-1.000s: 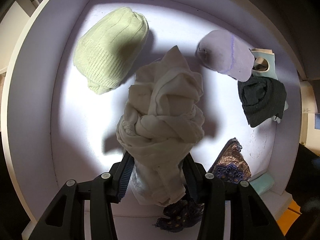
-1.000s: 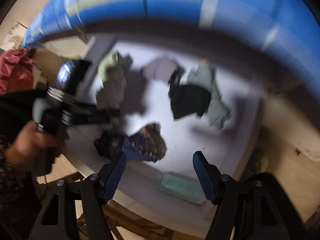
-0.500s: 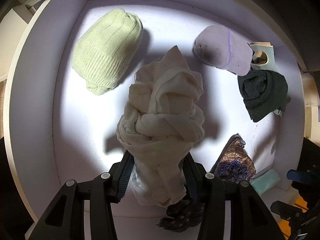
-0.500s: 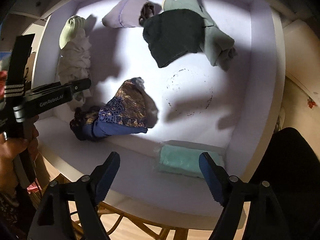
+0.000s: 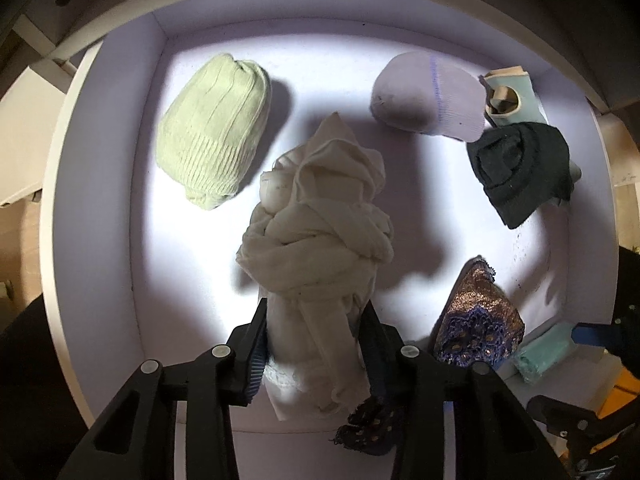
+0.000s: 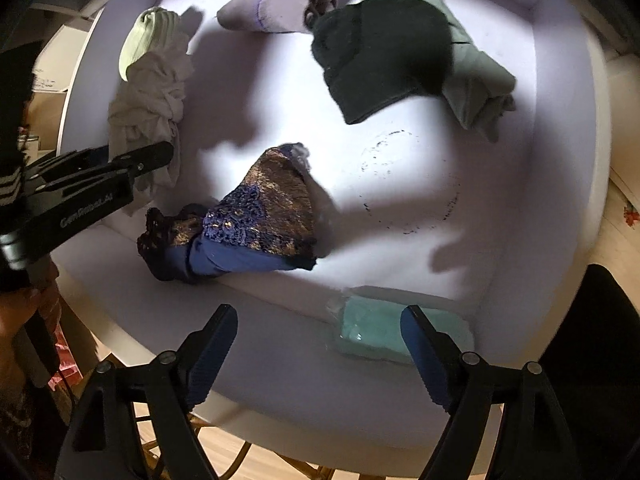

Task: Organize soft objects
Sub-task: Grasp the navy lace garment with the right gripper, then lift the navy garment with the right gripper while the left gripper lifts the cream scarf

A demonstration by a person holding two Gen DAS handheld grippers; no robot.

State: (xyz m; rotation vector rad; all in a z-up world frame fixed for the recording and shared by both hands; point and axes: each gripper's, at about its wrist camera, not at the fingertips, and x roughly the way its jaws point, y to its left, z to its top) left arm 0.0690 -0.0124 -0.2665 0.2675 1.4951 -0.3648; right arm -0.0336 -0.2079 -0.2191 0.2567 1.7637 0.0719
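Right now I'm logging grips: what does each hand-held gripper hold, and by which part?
The left hand-held gripper, its jaws closing, grips the cream knotted cloth by its lower end. The right hand-held gripper, jaws opening, holds nothing.

We see a cream knotted cloth [image 5: 320,240] hanging bunched between the left jaws, which are closing on its lower end. Beyond it to the left lies a pale green knit hat [image 5: 214,130]; to the right, a lilac sock [image 5: 428,98], a dark green knit piece [image 5: 520,168] and a blue-and-gold lace cloth [image 5: 478,320]. A folded mint cloth [image 6: 372,330] lies between the right jaws, untouched.
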